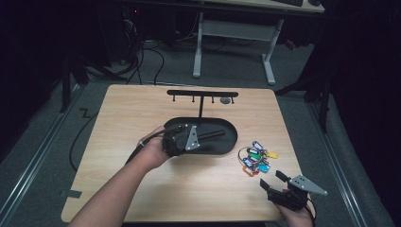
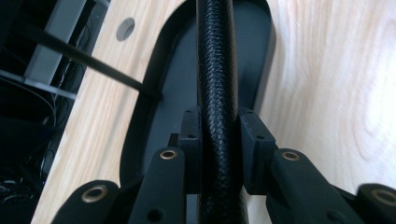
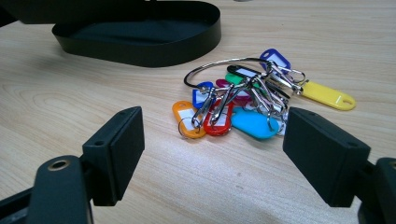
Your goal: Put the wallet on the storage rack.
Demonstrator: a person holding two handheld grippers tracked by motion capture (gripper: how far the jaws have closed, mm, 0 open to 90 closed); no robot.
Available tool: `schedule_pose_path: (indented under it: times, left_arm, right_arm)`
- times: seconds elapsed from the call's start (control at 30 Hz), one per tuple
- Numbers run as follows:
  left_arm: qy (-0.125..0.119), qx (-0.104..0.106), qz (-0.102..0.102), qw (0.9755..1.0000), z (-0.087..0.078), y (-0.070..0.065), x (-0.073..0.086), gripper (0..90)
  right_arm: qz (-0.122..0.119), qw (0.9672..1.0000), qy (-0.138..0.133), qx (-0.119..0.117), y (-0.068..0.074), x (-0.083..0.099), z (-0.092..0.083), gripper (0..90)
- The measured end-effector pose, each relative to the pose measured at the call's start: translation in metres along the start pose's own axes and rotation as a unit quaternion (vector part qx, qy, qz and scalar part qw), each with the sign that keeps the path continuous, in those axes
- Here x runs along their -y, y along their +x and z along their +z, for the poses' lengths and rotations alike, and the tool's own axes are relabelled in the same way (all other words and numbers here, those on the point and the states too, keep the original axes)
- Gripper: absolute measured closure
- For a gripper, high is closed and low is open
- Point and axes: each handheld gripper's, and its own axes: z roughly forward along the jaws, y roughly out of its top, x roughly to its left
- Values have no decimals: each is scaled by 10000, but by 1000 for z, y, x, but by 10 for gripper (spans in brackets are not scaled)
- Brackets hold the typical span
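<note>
My left gripper [image 1: 199, 137] hangs over the black oval tray [image 1: 226, 147], shut on a black, leather-textured rod [image 1: 215, 135] that points to the right along the tray. In the left gripper view the pads [image 2: 252, 140] press the rod [image 2: 215, 56] from both sides above the tray [image 2: 175, 93]. A ring of coloured key tags [image 1: 255, 158] lies on the table right of the tray. My right gripper [image 1: 273, 180] rests near the front right corner, open, with the key tags [image 3: 243, 102] a short way ahead of its jaws [image 3: 217, 149].
The tray [image 3: 140, 35] is the base of a black T-shaped hook stand [image 1: 202, 93] with a thin post. A round hole [image 1: 226, 100] marks the wooden table behind it. Beyond the table are a white desk frame and cables on the floor.
</note>
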Motion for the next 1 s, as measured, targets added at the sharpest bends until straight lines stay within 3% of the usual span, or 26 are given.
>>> schedule_pose_path:
  times: [0.3,0.37,0.47,0.6,0.7,1.0]
  left_arm:
    - [-2,58,14,10000,14,10,-6,740]
    - [-90,56,54,9999,15,10,-8,740]
    - [-34,16,134,9999,18,13,-9,740]
    - [29,-8,12,10000,30,19,-6,740]
    - [163,-11,62,9998,39,20,-3,740]
    - [201,-78,40,9998,53,32,3,741]
  right_arm:
    - [29,10000,-13,-31,0,1,-1,210]
    - [42,10000,-17,-23,0,1,-2,210]
    - [7,10000,-47,-20,0,0,-2,210]
    - [53,10000,12,-49,-2,1,1,210]
    - [77,10000,11,-45,-3,1,1,210]
    - [114,9999,10,-37,-3,3,0,210]
